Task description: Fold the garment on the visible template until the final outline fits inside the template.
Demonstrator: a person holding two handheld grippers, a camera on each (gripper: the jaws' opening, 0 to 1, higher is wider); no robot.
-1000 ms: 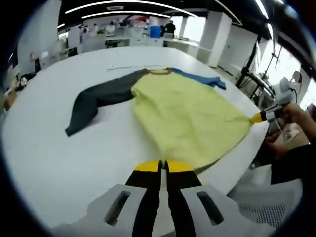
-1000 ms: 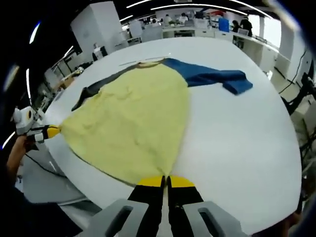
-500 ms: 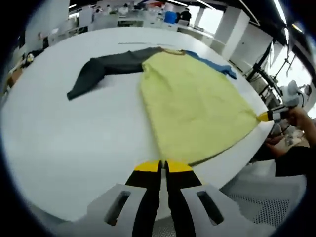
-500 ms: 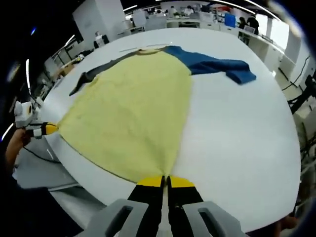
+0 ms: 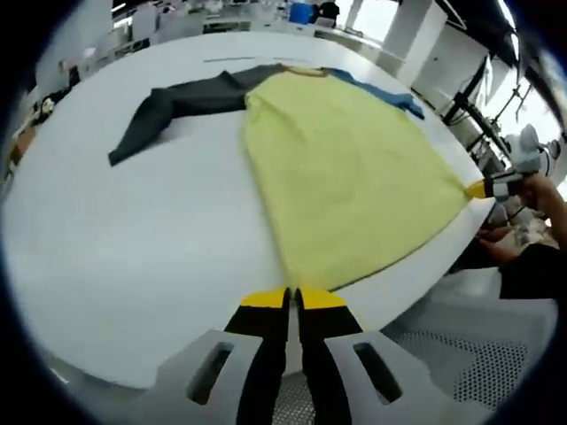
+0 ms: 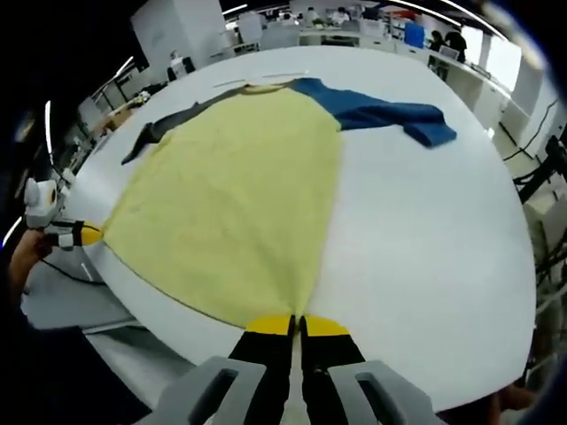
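Note:
A garment with a yellow body, a dark grey sleeve and a blue sleeve lies flat on the white table, collar at the far end. My left gripper is shut on one corner of the yellow hem at the near table edge. My right gripper is shut on the other hem corner. The hem is stretched taut between them along the edge. Each gripper also appears in the other's view: the right gripper and the left gripper. The yellow body and blue sleeve lie spread out.
A thin pale line lies on the table just past the collar. A hand holds the right gripper off the table's rim. A perforated grey surface sits below the edge. Desks and people stand far behind.
The yellow body has been drawn toward the near table edge and lies flatter and more stretched. Both grippers stay shut on the hem corners, and both views have shifted.

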